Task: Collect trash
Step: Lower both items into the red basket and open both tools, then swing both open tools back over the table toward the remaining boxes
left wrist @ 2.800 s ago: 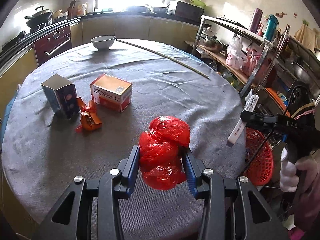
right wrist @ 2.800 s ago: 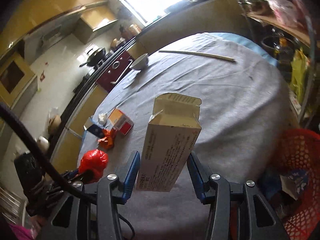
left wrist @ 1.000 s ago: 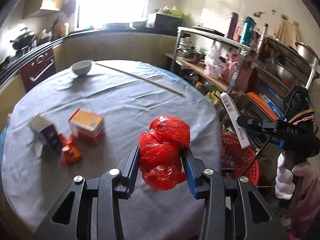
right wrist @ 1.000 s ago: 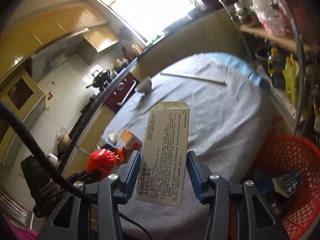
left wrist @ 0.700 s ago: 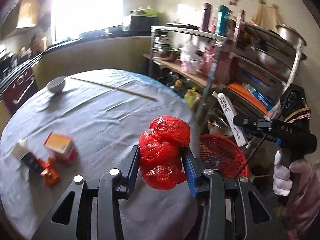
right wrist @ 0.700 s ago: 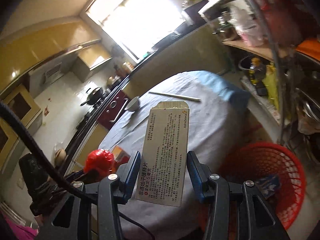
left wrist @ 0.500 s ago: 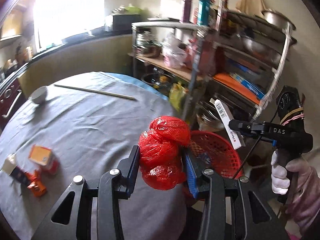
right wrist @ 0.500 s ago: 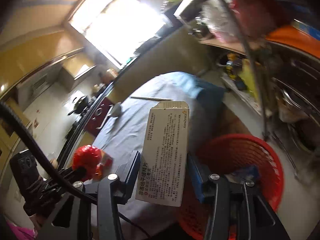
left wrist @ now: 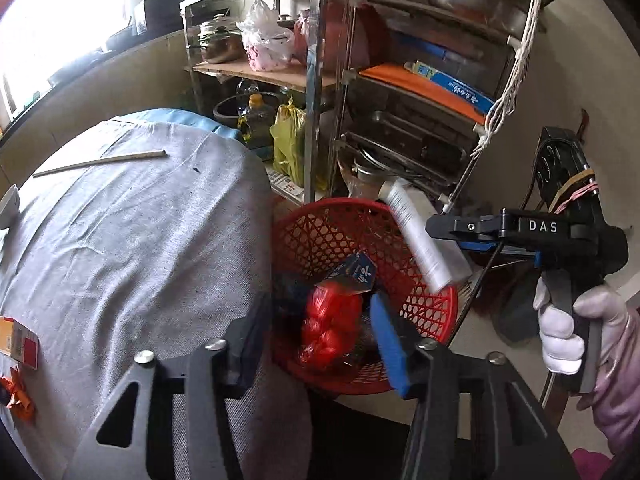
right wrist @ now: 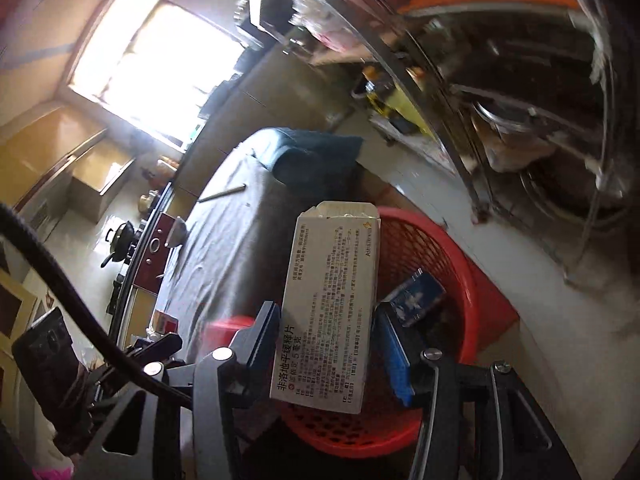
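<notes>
My left gripper [left wrist: 320, 344] hangs over the red mesh basket [left wrist: 344, 224] beside the table, its jaws opening. The red plastic bag [left wrist: 328, 328] is a blur between the fingers, clear of both pads, above the basket's inside. On the right of the left wrist view, a white-gloved hand [left wrist: 560, 332] holds my right gripper [left wrist: 434, 230] over the basket's far rim. In the right wrist view the white medicine box [right wrist: 328, 312] stands between the pads of my right gripper [right wrist: 328, 340], above the basket [right wrist: 432, 248]. Those jaws are starting to open.
A blue carton [left wrist: 356, 272] lies in the basket. The round table with its grey cloth [left wrist: 120, 240] is on the left, with a thin stick [left wrist: 100, 160], an orange box [left wrist: 16, 344] and an orange wrapper [left wrist: 16, 396]. A crowded metal rack [left wrist: 320, 80] stands behind the basket.
Both grippers swung from over the table to over the red basket and dipped. The left jaws spread and the red bag came loose. The box sits in the right gripper as before.
</notes>
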{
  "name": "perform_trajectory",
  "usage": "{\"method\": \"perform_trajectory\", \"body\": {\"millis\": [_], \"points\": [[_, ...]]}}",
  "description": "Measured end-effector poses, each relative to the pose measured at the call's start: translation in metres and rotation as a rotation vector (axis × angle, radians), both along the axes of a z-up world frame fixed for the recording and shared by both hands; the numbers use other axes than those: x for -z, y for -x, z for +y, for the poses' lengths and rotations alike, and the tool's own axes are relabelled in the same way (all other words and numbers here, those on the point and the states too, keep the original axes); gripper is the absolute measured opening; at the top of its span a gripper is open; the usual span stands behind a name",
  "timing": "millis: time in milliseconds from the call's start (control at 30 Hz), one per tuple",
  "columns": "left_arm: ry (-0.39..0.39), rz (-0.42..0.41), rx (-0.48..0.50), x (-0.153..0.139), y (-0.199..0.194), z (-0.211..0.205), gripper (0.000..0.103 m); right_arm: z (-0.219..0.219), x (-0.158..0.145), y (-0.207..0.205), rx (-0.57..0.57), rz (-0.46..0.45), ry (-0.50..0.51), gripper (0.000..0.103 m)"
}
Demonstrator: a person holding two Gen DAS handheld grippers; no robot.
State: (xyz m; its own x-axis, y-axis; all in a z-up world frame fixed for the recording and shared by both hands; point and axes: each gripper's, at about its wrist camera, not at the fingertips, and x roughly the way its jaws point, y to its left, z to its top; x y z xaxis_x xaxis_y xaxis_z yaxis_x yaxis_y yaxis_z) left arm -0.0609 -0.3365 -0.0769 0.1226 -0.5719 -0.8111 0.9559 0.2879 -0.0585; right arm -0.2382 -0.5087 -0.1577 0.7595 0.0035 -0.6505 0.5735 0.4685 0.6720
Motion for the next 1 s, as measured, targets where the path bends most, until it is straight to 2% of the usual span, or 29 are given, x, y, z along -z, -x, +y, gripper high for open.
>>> {"method": "perform_trajectory", "body": {"millis": [33,133,533,1000], "points": [[0.0,-0.002,-0.008,0.0,-0.001,0.001,0.063,-0.002,0.003,0.0,0.006,0.003,-0.016,0.055],[0.005,0.003,-0.037,-0.002,-0.007,0.008,0.064,-0.005,0.008,-0.002,0.01,0.0,-0.042,0.056],[0.037,0.001,-0.2,-0.009,-0.039,0.083,0.067,0.007,-0.011,-0.021,-0.025,-0.034,0.003,0.057],[0.076,-0.012,-0.532,-0.005,-0.102,0.21,0.07,0.068,-0.037,-0.115,-0.268,-0.046,0.05,0.057]]}}
